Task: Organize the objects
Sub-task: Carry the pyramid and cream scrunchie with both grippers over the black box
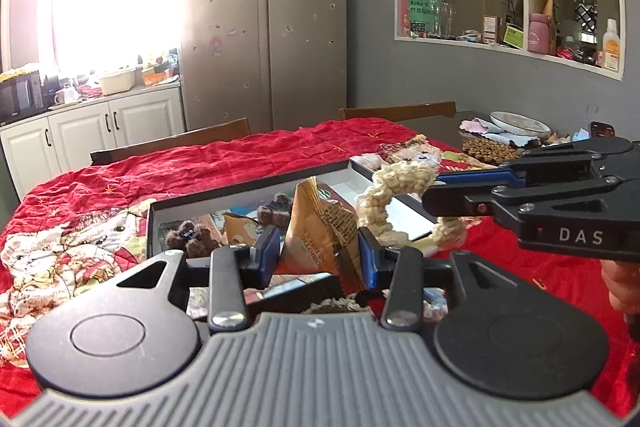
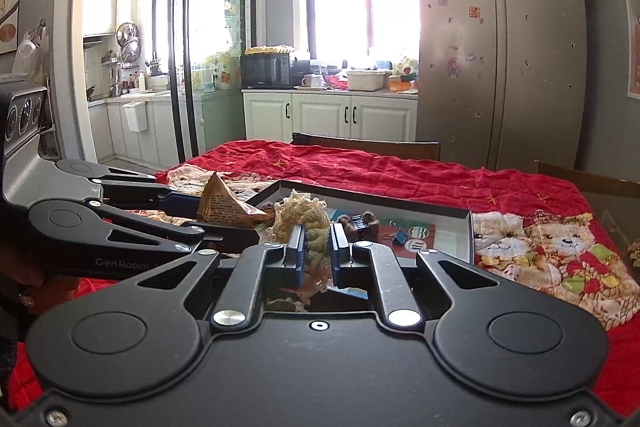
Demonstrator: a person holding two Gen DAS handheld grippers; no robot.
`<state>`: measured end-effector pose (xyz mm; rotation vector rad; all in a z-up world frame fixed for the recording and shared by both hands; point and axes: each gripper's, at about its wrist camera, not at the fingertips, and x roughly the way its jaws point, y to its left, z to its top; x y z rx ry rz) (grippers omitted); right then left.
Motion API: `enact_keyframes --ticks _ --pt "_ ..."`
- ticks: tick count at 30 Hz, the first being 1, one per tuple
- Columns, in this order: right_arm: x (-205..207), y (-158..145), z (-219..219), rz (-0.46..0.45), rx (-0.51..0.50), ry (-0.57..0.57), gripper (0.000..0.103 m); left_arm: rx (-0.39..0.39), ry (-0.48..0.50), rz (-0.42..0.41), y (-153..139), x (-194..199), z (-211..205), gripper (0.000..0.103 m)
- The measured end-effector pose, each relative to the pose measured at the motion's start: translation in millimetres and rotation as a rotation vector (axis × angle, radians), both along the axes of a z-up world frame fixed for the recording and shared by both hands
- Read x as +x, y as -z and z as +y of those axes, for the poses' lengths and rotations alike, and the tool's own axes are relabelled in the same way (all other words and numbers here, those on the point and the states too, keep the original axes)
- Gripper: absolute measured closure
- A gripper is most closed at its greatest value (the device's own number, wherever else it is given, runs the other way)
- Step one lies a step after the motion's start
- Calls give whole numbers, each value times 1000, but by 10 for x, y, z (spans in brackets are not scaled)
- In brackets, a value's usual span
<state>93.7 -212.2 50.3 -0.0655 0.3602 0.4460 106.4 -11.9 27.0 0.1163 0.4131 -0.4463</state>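
My left gripper (image 1: 318, 247) is shut on a tan snack packet (image 1: 320, 223), held upright between the blue pads above a shallow black box (image 1: 248, 189). From the right, my right gripper (image 1: 434, 191) comes in, shut on a cream knitted loop (image 1: 384, 203) that hangs over the box's right part. In the right wrist view the right gripper (image 2: 318, 247) pinches the cream loop (image 2: 308, 219). The left gripper (image 2: 224, 219) holds the packet (image 2: 224, 205) over the near left corner of the box (image 2: 380, 197). Dark brown fuzzy items (image 2: 360, 221) and cards lie inside.
The box rests on a red quilt with bear prints (image 2: 540, 247) covering the table. Wooden chair backs (image 2: 372, 145) line the far edge. A white plate (image 1: 520, 123) and a brown beaded mat (image 1: 484, 151) lie at the table's far right. A person's hand (image 1: 620, 283) holds the right gripper.
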Motion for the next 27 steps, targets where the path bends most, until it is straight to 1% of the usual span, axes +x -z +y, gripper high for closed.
enact_keyframes --ticks 8,17,21,27 --pt "228 -39 -46 0 11 26 91 -7 -29 -6 -38 163 46 58" --pt "544 -65 -121 7 11 62 91 8 -78 9 11 430 38 58" --pt "717 -52 -171 16 19 86 91 0 -105 32 46 587 62 58" --pt "1012 34 -254 54 48 119 91 -2 -132 74 144 814 97 58"
